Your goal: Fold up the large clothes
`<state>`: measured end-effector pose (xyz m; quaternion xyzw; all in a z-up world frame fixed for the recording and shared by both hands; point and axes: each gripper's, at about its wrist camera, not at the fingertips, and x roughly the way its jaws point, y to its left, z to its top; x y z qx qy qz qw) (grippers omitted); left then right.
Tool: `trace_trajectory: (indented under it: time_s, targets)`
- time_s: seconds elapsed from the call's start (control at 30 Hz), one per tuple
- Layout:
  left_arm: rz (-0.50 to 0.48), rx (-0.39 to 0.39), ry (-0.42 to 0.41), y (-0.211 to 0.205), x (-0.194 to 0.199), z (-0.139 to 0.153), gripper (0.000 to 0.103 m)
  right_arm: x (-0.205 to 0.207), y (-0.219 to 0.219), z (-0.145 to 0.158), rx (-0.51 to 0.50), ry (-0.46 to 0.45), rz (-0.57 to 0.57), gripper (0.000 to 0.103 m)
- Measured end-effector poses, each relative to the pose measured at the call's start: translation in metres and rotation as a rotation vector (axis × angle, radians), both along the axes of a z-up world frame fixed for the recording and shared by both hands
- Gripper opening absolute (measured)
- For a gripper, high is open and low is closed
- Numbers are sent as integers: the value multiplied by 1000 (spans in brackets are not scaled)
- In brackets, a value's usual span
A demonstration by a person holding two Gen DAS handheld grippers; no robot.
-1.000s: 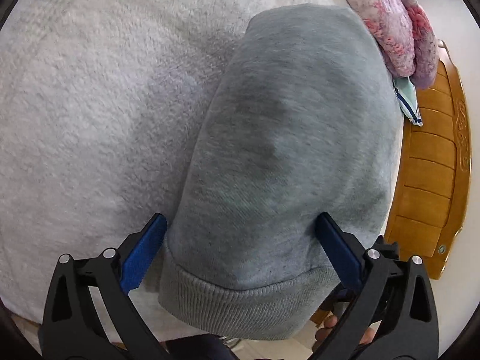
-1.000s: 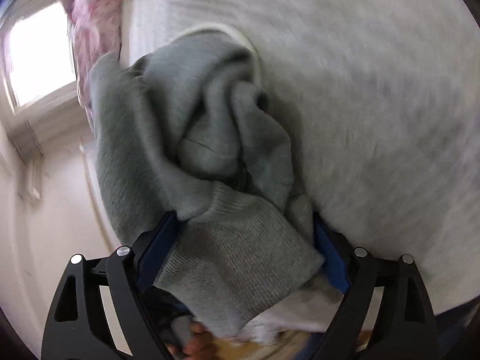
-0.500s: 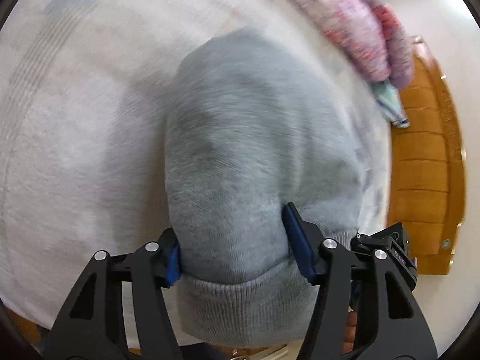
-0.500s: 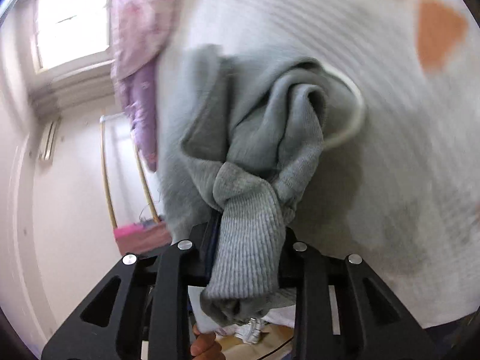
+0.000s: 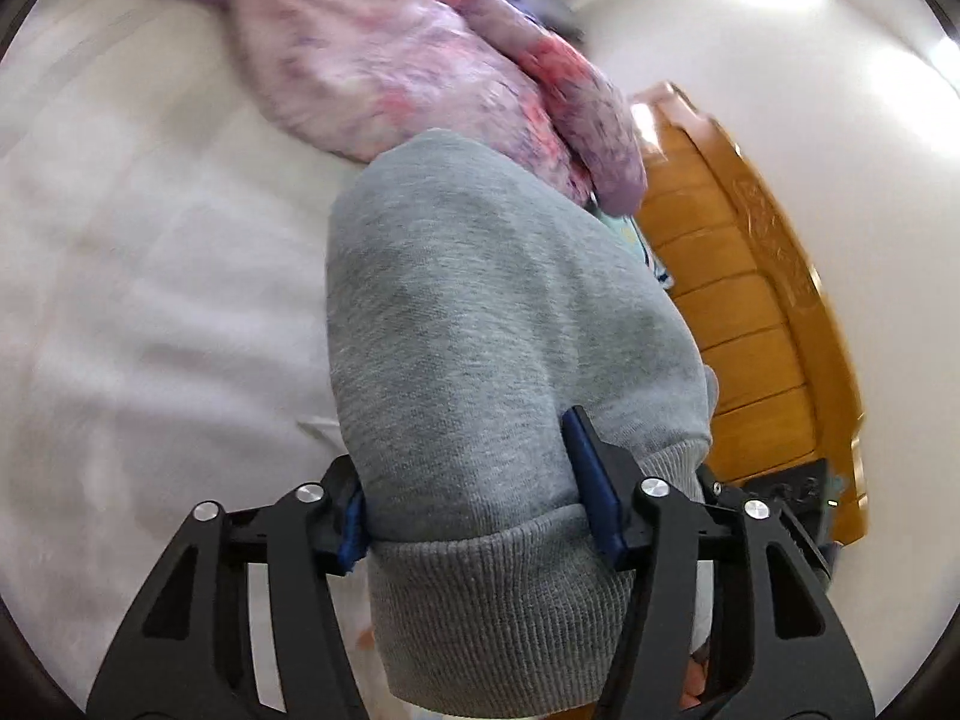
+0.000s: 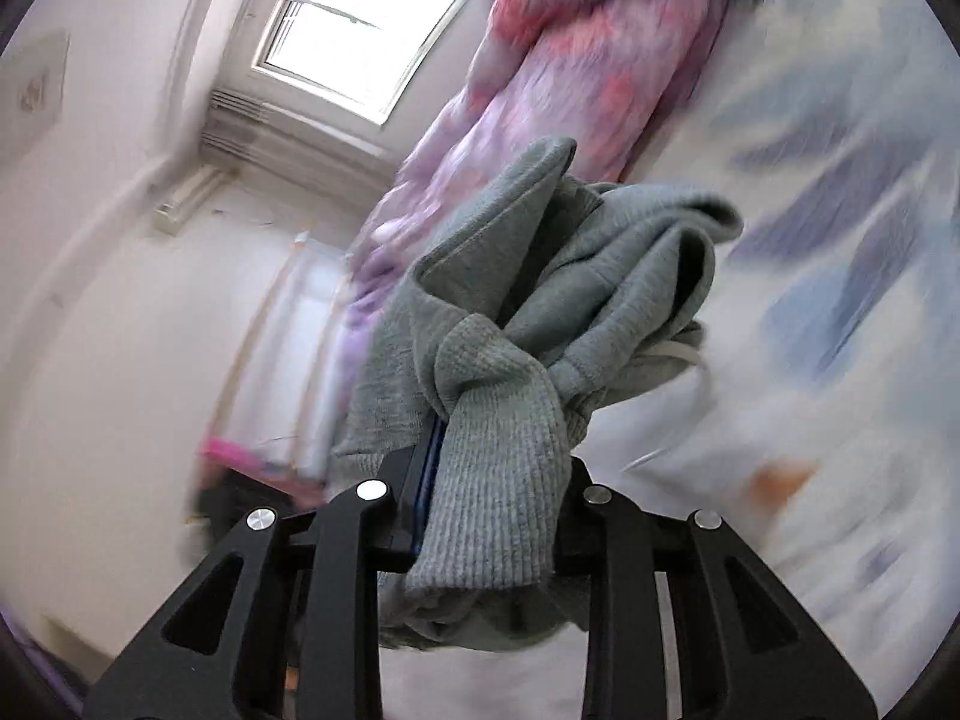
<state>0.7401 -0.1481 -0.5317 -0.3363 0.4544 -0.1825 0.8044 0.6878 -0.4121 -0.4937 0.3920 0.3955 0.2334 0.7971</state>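
Grey sweatshirt (image 5: 480, 324) runs lengthwise away from left claw (image 5: 480, 516), opening yet clamping hem; right claw (image 6: 498, 480) pinches bunched cuff.

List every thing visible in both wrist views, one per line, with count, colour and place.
sweatshirt: one, grey, ribbed hem clamped in both grippers, lifted off the bed
blanket: one, pink and purple, heaped at the far side of the bed
bed cover: one, white with faint patches, under the sweatshirt
headboard: one, orange-brown wood, at the bed's edge by the wall
striped cloth: one, pale green with blue, beside the headboard, mostly hidden
window: one, bright, high on the white wall
left gripper: one, black with blue pads, around a broad stretch of hem, jaws opening slightly
right gripper: one, black, shut on a bunched hem
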Motion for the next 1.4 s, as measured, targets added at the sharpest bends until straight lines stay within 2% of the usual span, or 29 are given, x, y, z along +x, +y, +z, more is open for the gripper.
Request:
trace_trajectory:
  time_s: [0.03,0.07,0.1,0.13,0.17,0.2,0.23,0.27,0.3,0.33,0.37,0.43,0.47,0.5,0.57,0.7,0.77,0.83,0.93,1.0,1.07,1.17,1.4]
  targets:
    - [-16,40,3,-11,10,-5,66,5,-11,-10,-18,5,-21,25]
    - [-41,123,17,-31,24,-14,72,7,-19,-21,-33,26,-43,27]
    - [-54,186,32,-40,31,-22,77,12,-38,-47,-50,96,-99,29]
    - [-76,270,58,-50,35,-34,77,15,-48,-66,-65,157,-136,32]
    - [-95,309,75,-48,27,-45,77,18,-60,-93,-94,270,-179,32]
    - [-94,365,131,-50,27,-62,77,20,-63,-112,-112,360,-200,32]
    - [-91,376,166,-38,11,-72,77,19,-74,-135,-150,475,-225,32]
    - [-83,375,198,-33,6,-81,77,14,-80,-143,-131,486,-240,33]
    - [-76,386,228,-26,-2,-90,77,9,-86,-144,-130,475,-258,39]
    - [-69,407,241,-24,-6,-92,78,6,-87,-144,-169,479,-272,47]
    - [-62,424,259,-20,-10,-97,80,5,-88,-144,-222,493,-283,60]
    - [-42,446,280,-15,-17,-96,82,1,-86,-140,-291,485,-284,60]
    - [-25,457,282,-13,-20,-94,83,1,-84,-136,-341,494,-283,60]
    - [-18,458,282,-10,-22,-93,86,0,-80,-130,-440,512,-274,60]
    - [-17,478,284,-11,-29,-86,87,-17,-83,-127,-522,515,-250,60]
    - [-32,501,263,-15,-47,-62,88,-33,-52,-93,-591,460,-176,60]
    - [-39,508,246,-17,-56,-47,89,-33,-33,-78,-612,412,-127,60]
    - [-41,521,224,-17,-66,-28,89,-41,-9,-55,-675,359,-71,61]
    - [-40,541,193,-11,-79,1,89,-53,24,-22,-707,297,-21,65]
    - [-24,564,160,-1,-87,21,89,-54,35,-10,-706,276,-17,65]
    - [-6,584,131,12,-98,44,89,-63,55,12,-752,243,-17,66]
    - [2,602,77,32,-118,78,89,-78,77,40,-767,204,-27,68]
    - [-21,699,-87,82,-194,166,90,-158,149,124,-839,109,-91,76]
